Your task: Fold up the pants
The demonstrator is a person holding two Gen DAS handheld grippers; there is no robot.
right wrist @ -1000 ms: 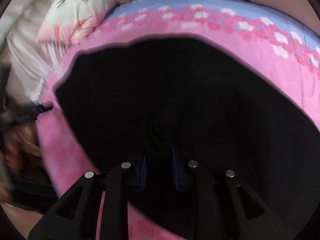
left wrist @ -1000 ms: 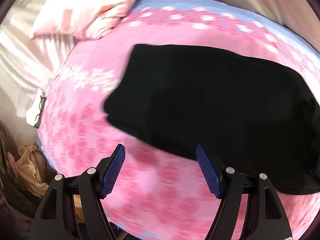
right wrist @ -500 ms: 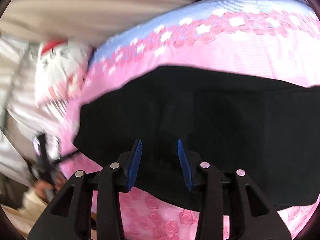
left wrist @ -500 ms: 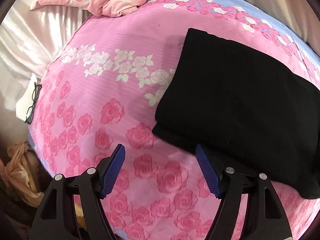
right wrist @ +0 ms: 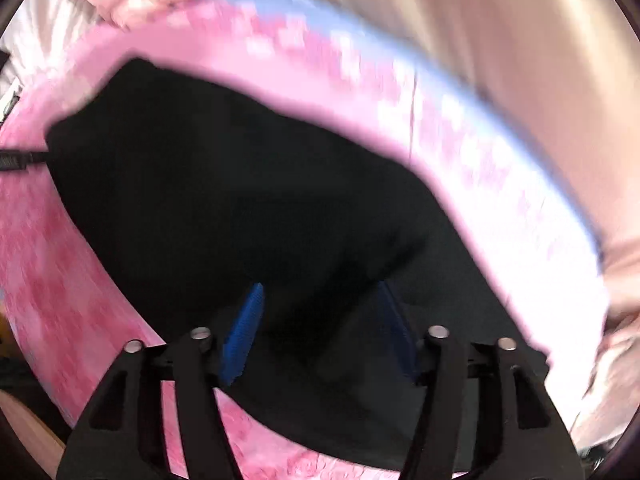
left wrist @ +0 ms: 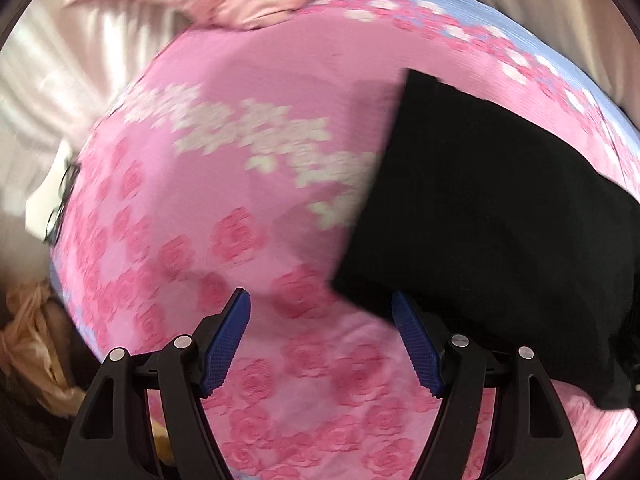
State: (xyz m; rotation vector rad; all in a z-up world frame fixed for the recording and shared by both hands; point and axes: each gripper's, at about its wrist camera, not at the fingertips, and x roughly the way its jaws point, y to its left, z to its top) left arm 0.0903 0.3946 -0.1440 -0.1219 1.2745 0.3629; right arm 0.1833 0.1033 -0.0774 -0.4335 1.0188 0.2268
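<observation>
Pink bedspread: folded black pants; claws apart.

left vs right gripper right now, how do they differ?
1. The left gripper hangs over bare pink rose bedspread, beside the near corner of the folded black pants; the right gripper hangs over the pants themselves.
2. The right gripper's jaws have just been opening, with nothing pinched between them; the left's stand wide.
Shared: both open, blue-padded, holding nothing.

Black pants on a pink rose-patterned bedspread edged in blue.
</observation>
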